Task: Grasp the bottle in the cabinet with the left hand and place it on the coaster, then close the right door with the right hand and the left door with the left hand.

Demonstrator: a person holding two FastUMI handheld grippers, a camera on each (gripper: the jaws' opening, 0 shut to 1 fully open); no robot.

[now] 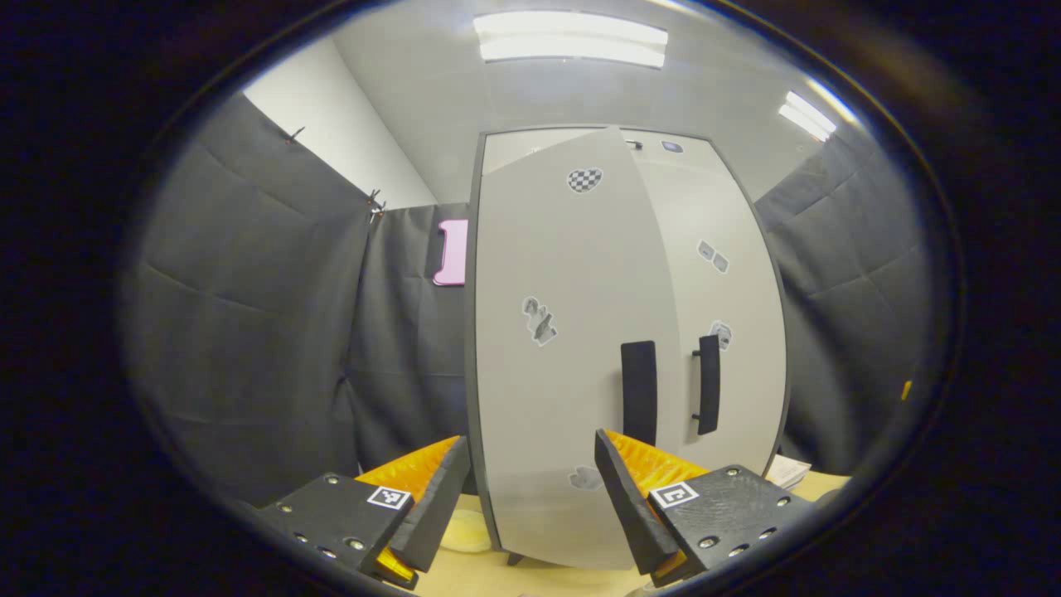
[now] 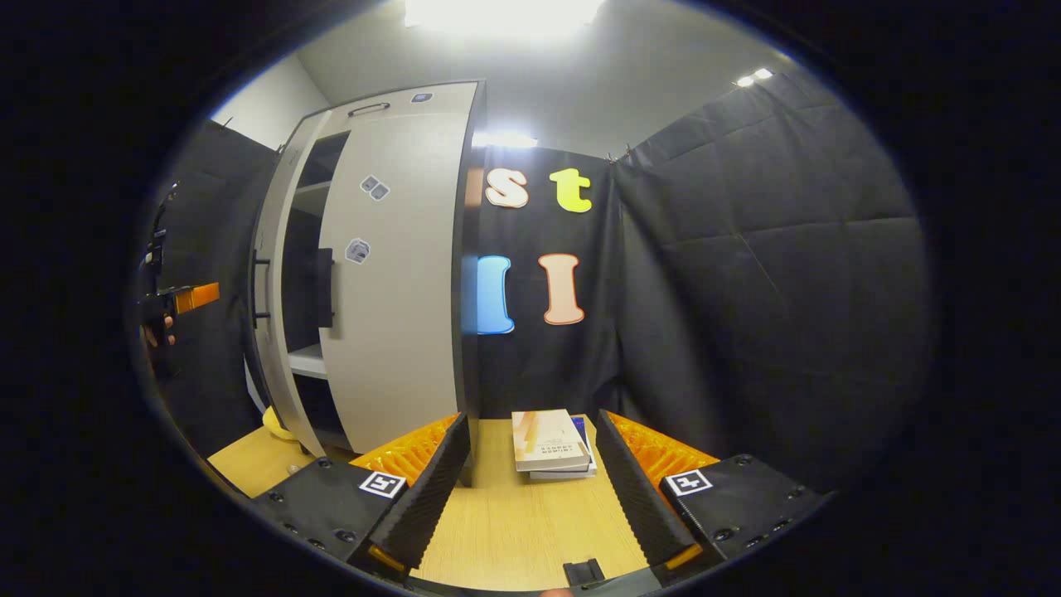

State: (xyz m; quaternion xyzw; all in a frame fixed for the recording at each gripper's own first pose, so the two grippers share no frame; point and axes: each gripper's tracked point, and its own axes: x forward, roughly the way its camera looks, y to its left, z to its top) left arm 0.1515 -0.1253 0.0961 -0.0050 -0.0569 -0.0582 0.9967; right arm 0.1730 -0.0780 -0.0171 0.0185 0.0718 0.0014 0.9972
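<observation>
left gripper (image 1: 526, 497) spread wide, empty, facing tall pale grey left door (image 1: 572, 356), upright, ajar, swung toward closed right door (image 1: 721, 274). right gripper (image 2: 530, 489) also gaping, empty, above light wooden tabletop (image 2: 514, 522) near stacked books (image 2: 551, 444). bottle, coaster untraceable.

Two books (image 2: 551, 442) lie stacked flat on the pale wooden worktop (image 2: 514, 522), the lighter one on top, near the foot of the black cloth wall (image 2: 746, 315). Ceiling light panels (image 1: 572, 37) are lit. A small yellowish object (image 1: 466, 531) rests on the worktop at the left; its identity cannot be determined.
</observation>
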